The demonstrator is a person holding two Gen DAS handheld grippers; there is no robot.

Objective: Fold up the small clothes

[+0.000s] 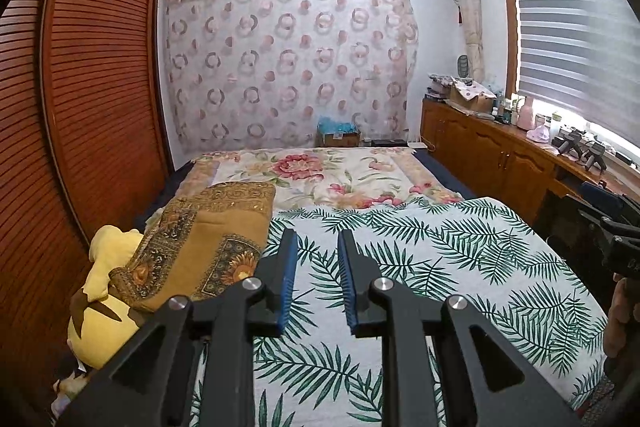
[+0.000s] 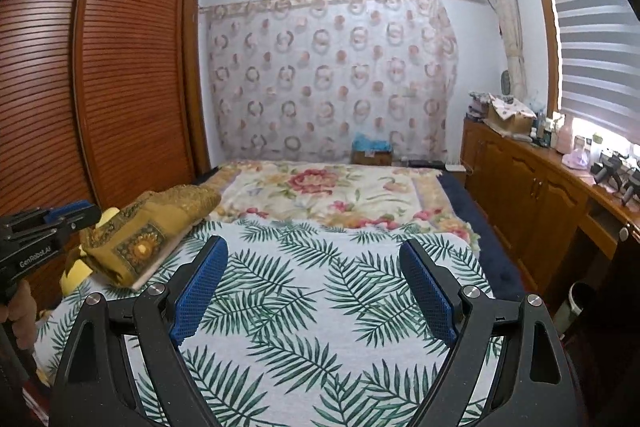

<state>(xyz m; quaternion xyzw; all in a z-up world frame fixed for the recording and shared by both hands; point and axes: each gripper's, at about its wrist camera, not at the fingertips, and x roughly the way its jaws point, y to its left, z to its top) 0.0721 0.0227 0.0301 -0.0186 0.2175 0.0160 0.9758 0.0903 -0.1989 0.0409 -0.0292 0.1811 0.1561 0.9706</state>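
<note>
My left gripper (image 1: 318,239) is open with a narrow gap and holds nothing; it hovers over the palm-leaf bedspread (image 1: 420,267). My right gripper (image 2: 314,255) is wide open and empty above the same bedspread (image 2: 312,291). A folded mustard-brown patterned cloth (image 1: 208,243) lies at the bed's left edge, just left of my left gripper; it also shows in the right wrist view (image 2: 148,235). The left gripper's body shows at the left edge of the right wrist view (image 2: 44,231). The right gripper's body shows at the right edge of the left wrist view (image 1: 616,231).
A yellow plush toy (image 1: 100,291) sits under the brown cloth. A floral blanket (image 1: 320,179) covers the far half of the bed. A slatted wooden wardrobe (image 1: 92,87) stands on the left. A wooden cabinet (image 1: 500,155) with clutter runs along the right under the window.
</note>
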